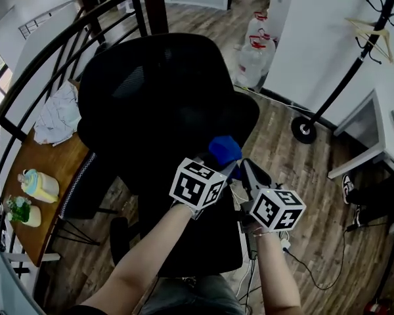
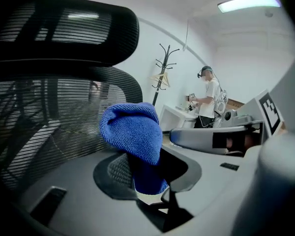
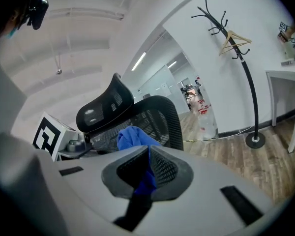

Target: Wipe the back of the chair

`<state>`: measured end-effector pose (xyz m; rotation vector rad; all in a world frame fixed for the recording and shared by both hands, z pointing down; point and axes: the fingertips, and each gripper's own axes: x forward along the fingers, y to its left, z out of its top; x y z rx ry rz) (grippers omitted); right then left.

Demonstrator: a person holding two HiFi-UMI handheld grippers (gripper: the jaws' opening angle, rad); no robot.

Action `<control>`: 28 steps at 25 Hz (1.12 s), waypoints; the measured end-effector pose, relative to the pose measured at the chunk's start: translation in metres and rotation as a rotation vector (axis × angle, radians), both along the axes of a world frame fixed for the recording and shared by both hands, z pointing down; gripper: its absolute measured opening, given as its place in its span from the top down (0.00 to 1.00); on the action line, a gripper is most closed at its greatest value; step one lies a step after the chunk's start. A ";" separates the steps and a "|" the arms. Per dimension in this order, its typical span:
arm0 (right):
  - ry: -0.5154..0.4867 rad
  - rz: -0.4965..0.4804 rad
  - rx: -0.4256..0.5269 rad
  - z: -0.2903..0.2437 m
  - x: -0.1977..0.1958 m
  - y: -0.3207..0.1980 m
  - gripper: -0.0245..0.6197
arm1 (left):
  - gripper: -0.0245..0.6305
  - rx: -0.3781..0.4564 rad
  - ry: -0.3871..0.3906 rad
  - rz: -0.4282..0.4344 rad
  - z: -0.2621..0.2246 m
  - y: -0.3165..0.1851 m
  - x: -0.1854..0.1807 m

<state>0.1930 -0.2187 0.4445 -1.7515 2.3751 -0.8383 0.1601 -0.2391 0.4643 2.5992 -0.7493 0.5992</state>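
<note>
Over wood-plank floor (image 1: pixel 328 176), by a white wall and a black coat stand (image 1: pixel 354 64) — black mesh chair (image 1: pixel 151 104), filling the middle of the head view. No sign of wiping under way, by the look of it: whole back left to do. Left gripper (image 2: pixel 147 183) clamped on a bunched blue cloth (image 2: pixel 130 129); right gripper (image 3: pixel 148 168) pinched tight on the same cloth. Held just before the mesh back (image 2: pixel 49 122) — touching or not, cannot tell.
</note>
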 end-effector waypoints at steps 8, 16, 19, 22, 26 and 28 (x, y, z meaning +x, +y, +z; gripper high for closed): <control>0.017 0.035 -0.023 0.017 0.028 -0.006 0.91 | 0.78 -0.033 -0.003 0.050 0.022 -0.010 0.034; 0.008 0.026 -0.055 0.036 0.029 -0.014 0.91 | 0.78 -0.033 0.004 -0.002 0.031 -0.032 0.033; 0.003 0.017 -0.067 0.043 0.024 -0.016 0.91 | 0.78 -0.034 0.017 -0.039 0.031 -0.038 0.025; 0.006 -0.004 -0.071 0.045 0.016 -0.021 0.91 | 0.78 -0.031 0.021 -0.065 0.031 -0.042 0.017; 0.003 -0.035 -0.070 0.044 -0.002 -0.025 0.91 | 0.78 -0.047 0.048 -0.111 0.030 -0.046 -0.003; 0.002 -0.052 -0.070 0.044 -0.011 -0.027 0.91 | 0.78 -0.051 0.056 -0.135 0.030 -0.048 -0.015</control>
